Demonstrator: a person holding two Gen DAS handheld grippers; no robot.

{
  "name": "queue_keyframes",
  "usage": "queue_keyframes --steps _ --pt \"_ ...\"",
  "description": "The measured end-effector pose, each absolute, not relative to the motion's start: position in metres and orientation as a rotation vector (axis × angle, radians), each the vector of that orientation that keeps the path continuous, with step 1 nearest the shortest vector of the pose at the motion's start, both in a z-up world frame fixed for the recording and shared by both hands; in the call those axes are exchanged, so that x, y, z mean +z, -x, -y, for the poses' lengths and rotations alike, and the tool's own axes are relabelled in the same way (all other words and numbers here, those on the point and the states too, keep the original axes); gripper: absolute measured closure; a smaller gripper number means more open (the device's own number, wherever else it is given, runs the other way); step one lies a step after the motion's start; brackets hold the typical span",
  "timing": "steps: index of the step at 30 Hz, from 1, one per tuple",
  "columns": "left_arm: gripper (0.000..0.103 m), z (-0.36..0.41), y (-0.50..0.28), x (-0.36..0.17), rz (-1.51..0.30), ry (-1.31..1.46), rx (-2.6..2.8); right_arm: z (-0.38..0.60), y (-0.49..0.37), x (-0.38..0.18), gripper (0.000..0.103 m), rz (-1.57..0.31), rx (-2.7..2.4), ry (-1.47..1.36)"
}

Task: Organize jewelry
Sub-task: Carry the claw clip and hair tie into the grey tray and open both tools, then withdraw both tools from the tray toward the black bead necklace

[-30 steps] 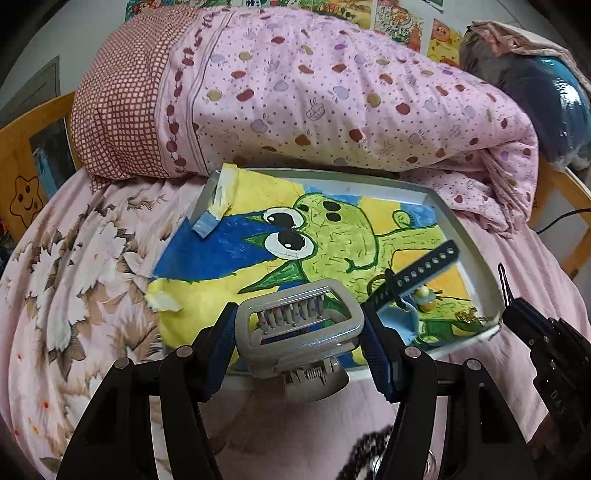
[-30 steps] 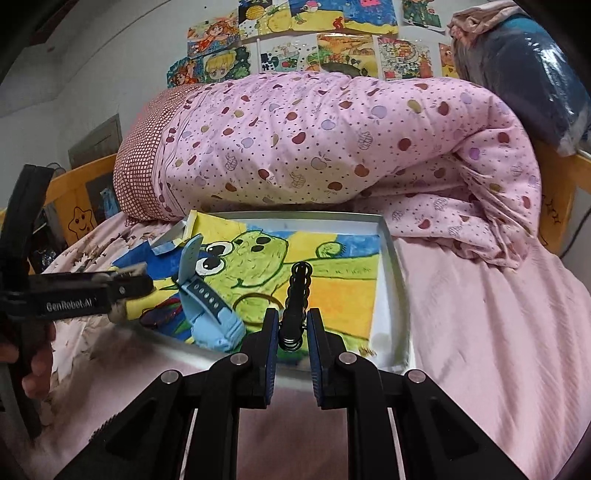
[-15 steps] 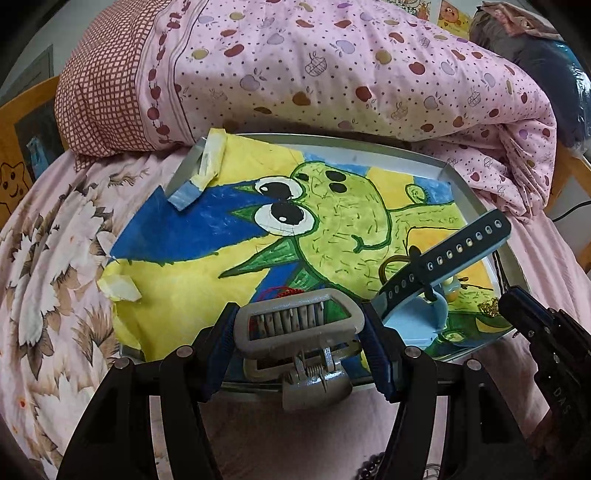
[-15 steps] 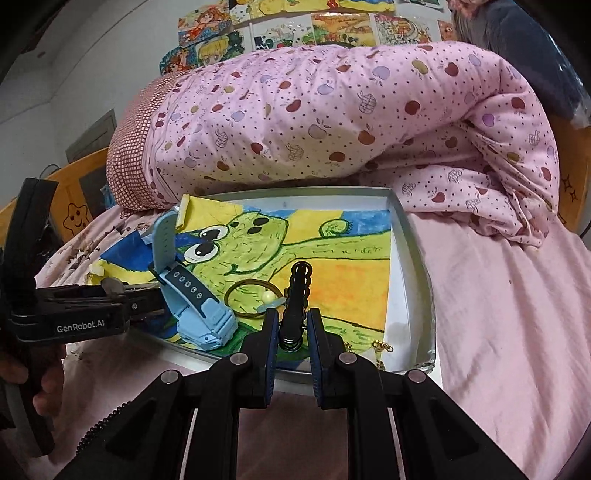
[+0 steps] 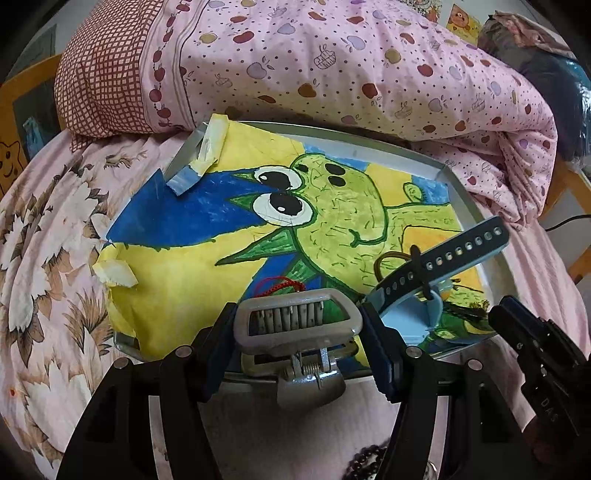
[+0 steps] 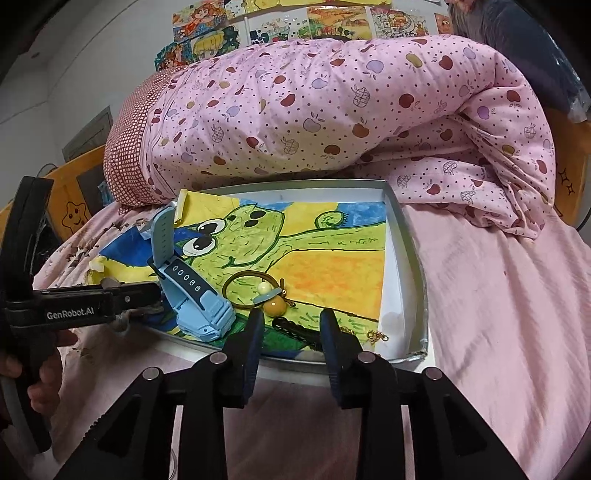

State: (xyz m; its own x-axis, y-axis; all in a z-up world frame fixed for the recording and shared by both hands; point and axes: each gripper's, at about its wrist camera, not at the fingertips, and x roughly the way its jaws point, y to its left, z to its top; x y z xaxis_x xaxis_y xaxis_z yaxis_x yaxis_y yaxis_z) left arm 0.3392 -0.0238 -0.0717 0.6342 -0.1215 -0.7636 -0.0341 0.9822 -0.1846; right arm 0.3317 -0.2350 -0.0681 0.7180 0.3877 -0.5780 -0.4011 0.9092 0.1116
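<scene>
A shallow grey tray (image 6: pixel 404 236) lined with a child's drawing (image 6: pixel 332 269) of a green, big-eyed creature sits on a bed, ahead of both sets of fingers. Inside it, just beyond the right gripper (image 6: pixel 291 325), lie a blue children's watch (image 6: pixel 195 295) with its strap standing up, a brown hair tie (image 6: pixel 243 291) carrying yellow and cream beads, a black beaded bracelet (image 6: pixel 295 330) and a small gold chain (image 6: pixel 376 335) near the tray's right wall. The right jaws have just been opening and now stand apart, with the black bracelet lying on the tray between the fingertips and no pad pressing on it. The left gripper (image 5: pixel 299 325) is clamped on a grey claw hair clip (image 5: pixel 299 325), its toothed frame held crosswise between the blue pads at the tray's near edge. A loop of red cord (image 5: pixel 277 286) lies on the drawing just past the clip. The tray rests on a pink bedsheet (image 6: pixel 498 295), floral to the left of the fingers, with a rolled pink apple-print duvet (image 6: pixel 332 110) behind it. Cartoon pictures (image 6: pixel 295 22) cover the wall beyond, and wooden bed rails (image 6: pixel 74 199) frame the sides. A hand (image 6: pixel 40 387) grips the left tool's handle.
</scene>
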Motion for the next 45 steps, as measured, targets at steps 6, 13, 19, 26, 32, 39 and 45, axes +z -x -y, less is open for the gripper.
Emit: queue_keyframes --steps 6,13,19,26,32,39,45 --pt "0.028 0.023 -0.325 -0.056 -0.837 0.201 -0.047 0.243 -0.318 -0.049 0.049 -0.601 0.404 0.009" --pt "0.017 0.019 -0.298 -0.025 -0.75 0.2 -0.058 0.25 -0.288 -0.012 0.022 -0.518 0.406 -0.036" --pt "0.001 0.009 -0.265 0.006 -0.659 0.232 -0.063 0.25 -0.248 0.02 0.0 -0.429 0.416 -0.031" --pt "0.001 0.002 -0.217 0.037 -0.567 0.212 -0.08 0.246 -0.199 0.049 0.0 -0.346 0.43 -0.033" --pt "0.001 0.0 -0.166 0.055 -0.492 0.172 -0.094 0.244 -0.154 0.065 0.0 -0.305 0.427 -0.015" --pt "0.001 -0.007 -0.117 0.056 -0.465 0.154 -0.111 0.239 -0.106 0.064 0.0 -0.321 0.427 0.04" --pt "0.001 -0.015 -0.086 0.049 -0.469 0.131 -0.118 0.225 -0.082 0.057 0.0 -0.363 0.447 0.07"
